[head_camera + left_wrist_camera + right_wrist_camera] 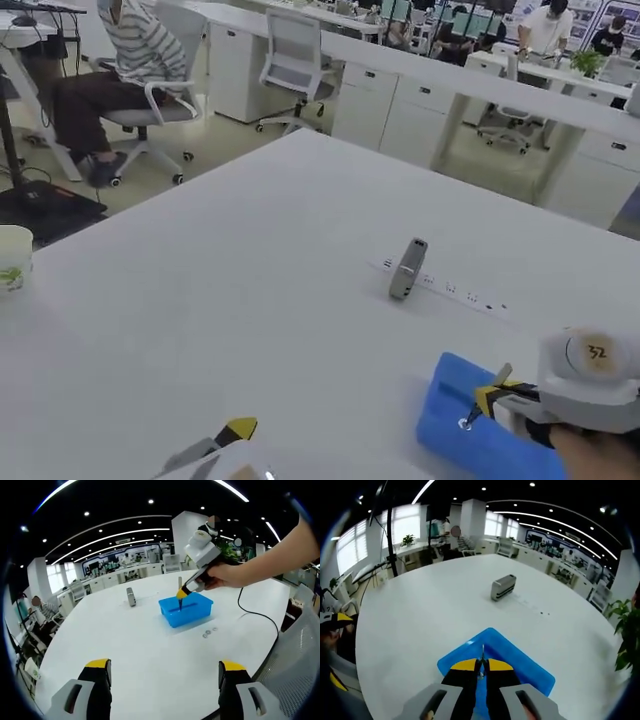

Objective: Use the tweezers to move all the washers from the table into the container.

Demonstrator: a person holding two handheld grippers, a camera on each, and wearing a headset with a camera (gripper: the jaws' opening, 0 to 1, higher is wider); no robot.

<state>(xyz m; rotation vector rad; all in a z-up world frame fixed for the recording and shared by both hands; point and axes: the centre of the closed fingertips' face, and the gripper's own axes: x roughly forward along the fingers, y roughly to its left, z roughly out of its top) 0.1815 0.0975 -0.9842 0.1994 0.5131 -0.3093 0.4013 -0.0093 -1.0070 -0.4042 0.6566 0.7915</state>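
My right gripper (pixel 481 664) is clamped on the tweezers (pixel 482 654), whose tips dip into the blue container (pixel 187 617). Washers (pixel 209 632) lie on the white table (pixel 250 300) just beside the container. My left gripper (pixel 165 680) hangs well away from it, jaws apart. A grey power block (pixel 407 268) stands beyond the container, with bare tabletop between.

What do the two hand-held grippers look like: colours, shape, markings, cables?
Both grippers have grey bodies and black jaws capped in yellow: left gripper, right gripper. The right one carries a white housing with a round label reading 32. A black cable appears to run from it over the table.
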